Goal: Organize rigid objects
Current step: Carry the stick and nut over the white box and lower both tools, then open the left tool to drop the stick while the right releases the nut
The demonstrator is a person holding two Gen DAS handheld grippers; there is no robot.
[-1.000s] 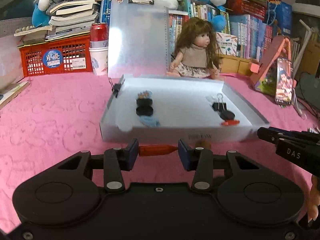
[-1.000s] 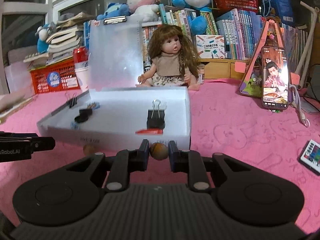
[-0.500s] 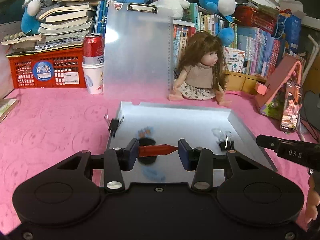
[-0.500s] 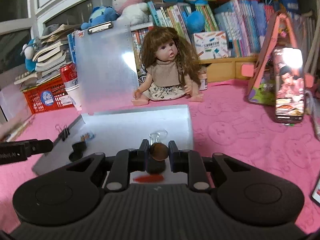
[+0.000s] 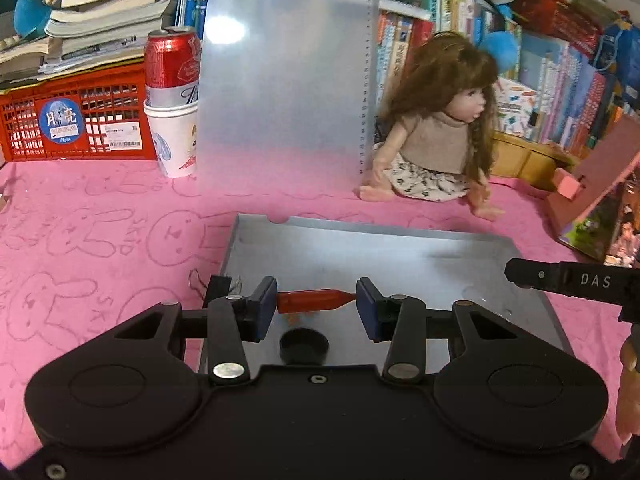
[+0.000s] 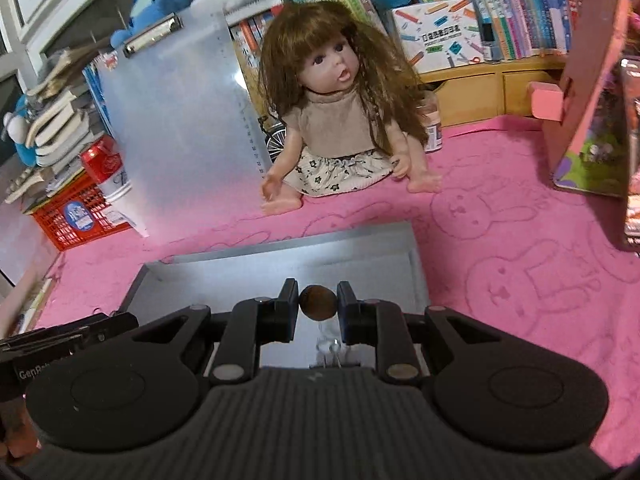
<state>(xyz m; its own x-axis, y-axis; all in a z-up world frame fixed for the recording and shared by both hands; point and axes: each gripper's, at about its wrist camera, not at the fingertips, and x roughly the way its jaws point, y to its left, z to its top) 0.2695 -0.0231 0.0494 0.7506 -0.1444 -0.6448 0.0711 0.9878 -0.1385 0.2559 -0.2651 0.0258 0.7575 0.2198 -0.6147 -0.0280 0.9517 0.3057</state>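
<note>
My left tool (image 5: 316, 304) grips the red cap (image 5: 314, 301), my right tool (image 6: 318, 307) the brown bead (image 6: 318, 302); I should lower both over the tray (image 5: 400, 248) before releasing.

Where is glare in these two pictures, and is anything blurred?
Left wrist view: a bright glare spot on the frosted clipboard; the doll is slightly smeared. Right wrist view: softer glare on the same clipboard; the doll is sharp, and edges bend from fisheye.
</note>
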